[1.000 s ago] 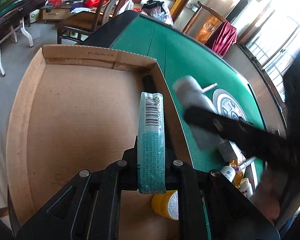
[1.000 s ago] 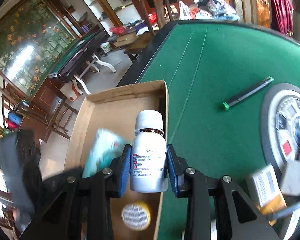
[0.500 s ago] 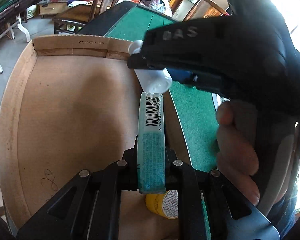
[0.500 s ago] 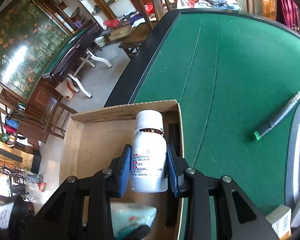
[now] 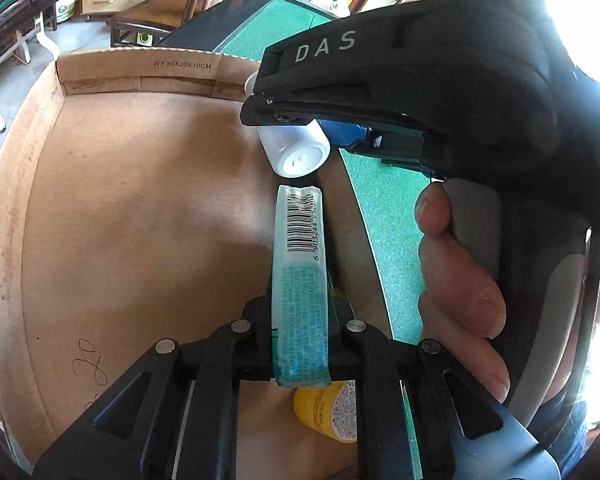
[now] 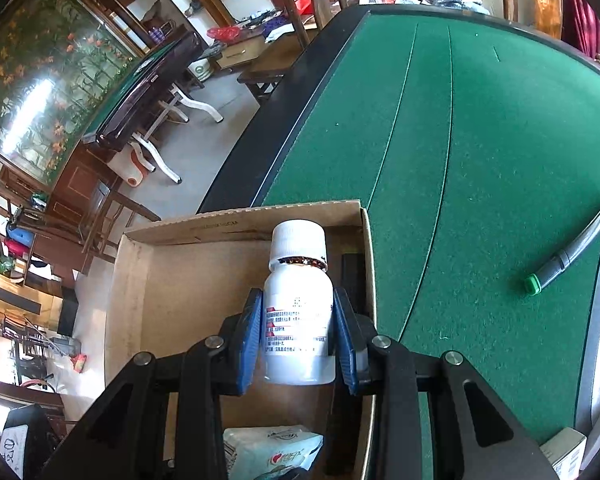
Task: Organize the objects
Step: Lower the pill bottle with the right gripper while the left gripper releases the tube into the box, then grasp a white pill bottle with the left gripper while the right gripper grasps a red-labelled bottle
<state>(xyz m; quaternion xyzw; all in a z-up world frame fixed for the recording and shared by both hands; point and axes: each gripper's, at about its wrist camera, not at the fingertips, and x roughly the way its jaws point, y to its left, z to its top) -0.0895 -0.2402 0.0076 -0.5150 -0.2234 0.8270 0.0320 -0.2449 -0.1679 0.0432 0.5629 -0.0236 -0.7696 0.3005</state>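
Over the cardboard box [image 5: 132, 208], the left gripper [image 5: 300, 320] clenches a teal tissue pack [image 5: 300, 280] edge-on, a yellow-lidded jar [image 5: 328, 412] beneath it. Only the right view shows the right gripper [image 6: 296, 332] clamping the white bottle [image 6: 298, 308] above the box's right side, and, farther off, a green-capped pen [image 6: 568, 256] on the green table [image 6: 440, 140].

Left gripper [image 5: 300, 312] is sitting low at the bottom of its own view, black fingers [image 5: 256, 320] squeezing in tight from both sides, pointing forward. Right gripper [image 6: 298, 336] is doing the same, blue pads [image 6: 250, 332] pressing inward, angled slightly down. From the left camera it's reaching in sideways from the right, and the person's bare right hand [image 5: 456, 288] is wrapping its handle.
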